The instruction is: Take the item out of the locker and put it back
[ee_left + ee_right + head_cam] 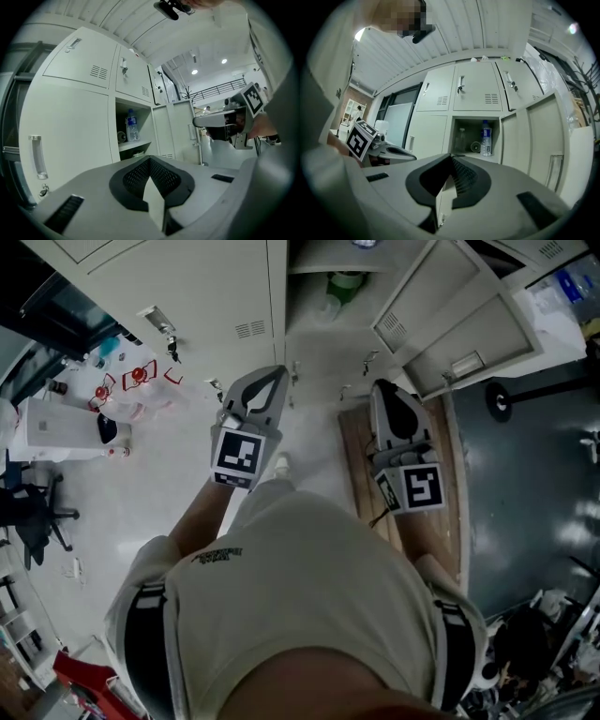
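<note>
Bottle (486,137) stands inside open locker (471,126), well ahead of shut, empty left claw (150,160) and right claw (451,158).

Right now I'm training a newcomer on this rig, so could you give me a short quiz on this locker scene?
1. Which blue-labelled item stands upright in the open locker compartment?
2. The left claw and right claw are: A) both shut and empty; B) both open; C) one shut on a bottle.
3. True or false: every locker door is closed.
Key: 1. the water bottle; 2. A; 3. false.
</note>
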